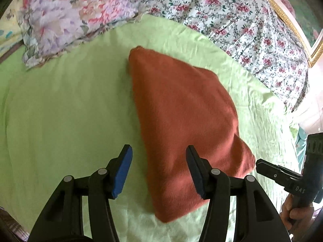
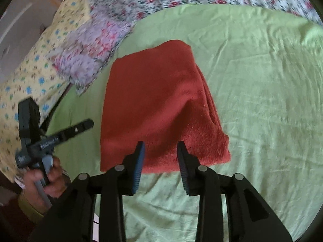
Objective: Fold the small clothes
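Note:
A folded rust-red cloth (image 1: 181, 121) lies flat on the light green sheet (image 1: 70, 111). It also shows in the right wrist view (image 2: 157, 104) as a thick folded stack. My left gripper (image 1: 159, 151) is open and empty, hovering over the cloth's near left edge. My right gripper (image 2: 160, 147) is open and empty, just above the cloth's near edge. The right gripper shows at the right edge of the left wrist view (image 1: 260, 164). The left gripper shows at the left of the right wrist view (image 2: 88, 124), held in a hand.
A lilac floral pillow (image 1: 70, 14) and a white floral quilt (image 1: 242, 20) lie behind the cloth. A yellow patterned pillow (image 2: 34, 74) is at the left. A gold-framed picture (image 1: 292, 14) stands at the far right. The green sheet (image 2: 262, 100) spreads right of the cloth.

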